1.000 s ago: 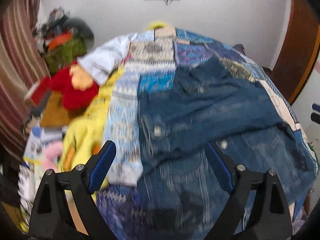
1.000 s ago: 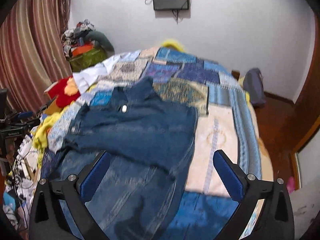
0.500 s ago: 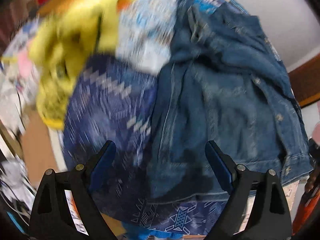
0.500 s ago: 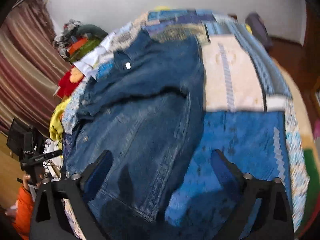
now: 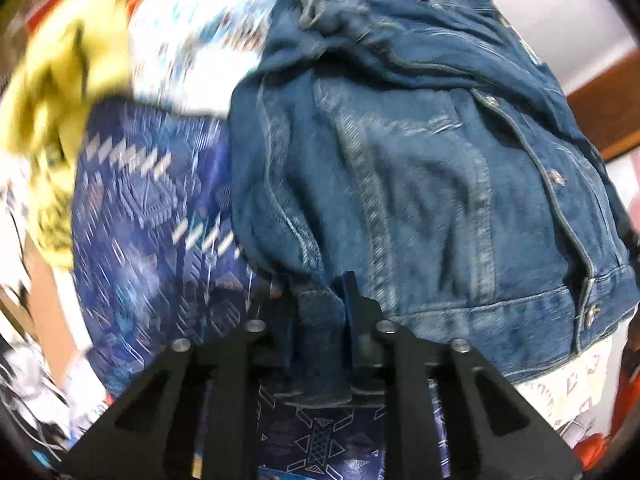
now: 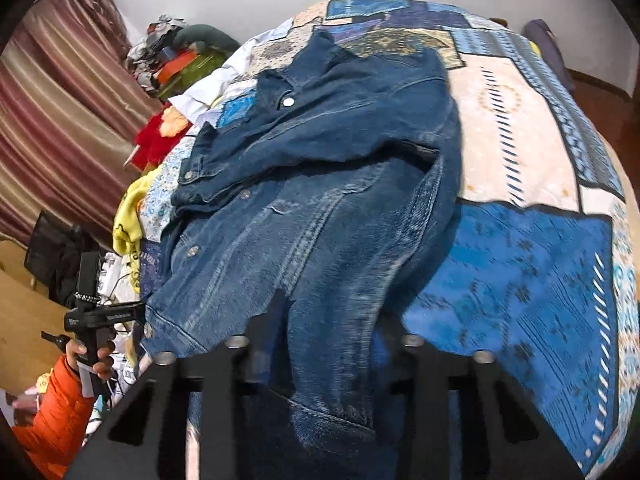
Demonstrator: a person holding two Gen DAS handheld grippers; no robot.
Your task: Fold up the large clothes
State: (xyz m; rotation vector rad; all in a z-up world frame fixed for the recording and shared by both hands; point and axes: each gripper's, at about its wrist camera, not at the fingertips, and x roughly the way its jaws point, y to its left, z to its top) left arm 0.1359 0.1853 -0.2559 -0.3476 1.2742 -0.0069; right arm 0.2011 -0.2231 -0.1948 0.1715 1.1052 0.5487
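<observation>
Jacket: the denim jacket [image 6: 320,184] lay spread on the patchwork bedspread [image 6: 520,264], collar toward the far end, hem at the near edge by you.
Sleeve: one sleeve [image 6: 304,148] was folded across the chest, its cuff pointing left.
Left claw: your left gripper [image 5: 320,300] was closing, and a fold of the jacket's hem corner sat clamped between its pads.
Right claw: your right gripper [image 6: 324,320] was closing too, with the near hem bunched between its fingers; the pads themselves were hidden by cloth, yet the denim looked pinched.
Left view only: it showed the hem band [image 5: 500,312] with its snap buttons close up, the dark blue patterned panel [image 5: 152,216] of the bedspread just left of the jacket, and a blurred yellow cloth [image 5: 60,80] farther left.
Right view only: it showed the whole jacket, the cream and bright blue patches to its right, a striped curtain [image 6: 60,112] at far left, a heap of clothes [image 6: 176,56] by the wall, and a red item [image 6: 156,140] beside the bed.
Also right view: your orange sleeve [image 6: 52,408] and hand [image 6: 90,356] held the other tool's black handle at near left.
</observation>
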